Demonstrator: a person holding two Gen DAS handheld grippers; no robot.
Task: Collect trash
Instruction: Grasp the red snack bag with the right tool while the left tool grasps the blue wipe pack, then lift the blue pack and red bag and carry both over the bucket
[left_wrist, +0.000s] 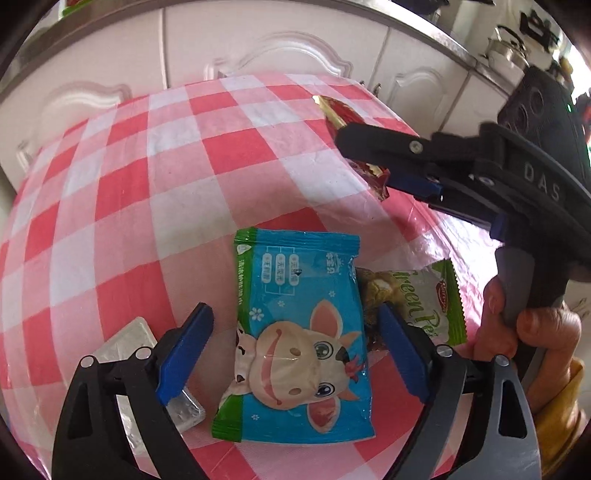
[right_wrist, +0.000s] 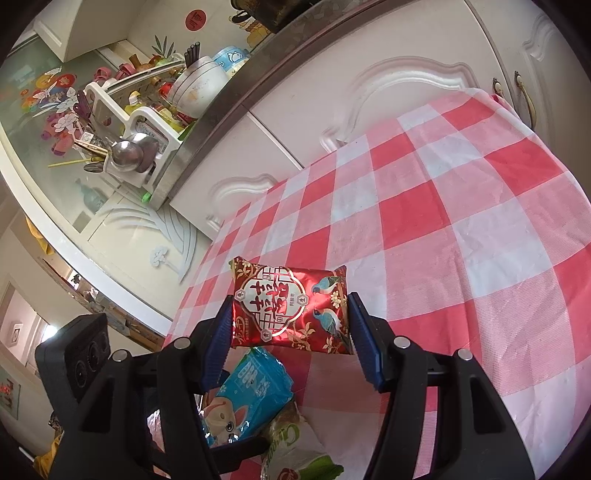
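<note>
Now | right hand-held gripper (right_wrist: 290, 332) clamps glossy red packet (right_wrist: 291, 308) | left hand-held gripper (left_wrist: 295, 354) spread around blue cow-print packet (left_wrist: 295, 332)

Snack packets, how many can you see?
4: a red packet held in the right hand-held gripper, a blue packet, a green-and-white packet beside it, a silver packet left. Others may be hidden.

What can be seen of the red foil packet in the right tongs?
The red foil packet is a small, shiny, pillow-shaped wrapper with gold ornament, a white panel of red characters and two blue birds. It looks sealed and slightly puffed. The right tongs clamp it by its two short ends, holding it clear above the checked tablecloth. Seen from the left wrist, it shows edge-on.
</note>
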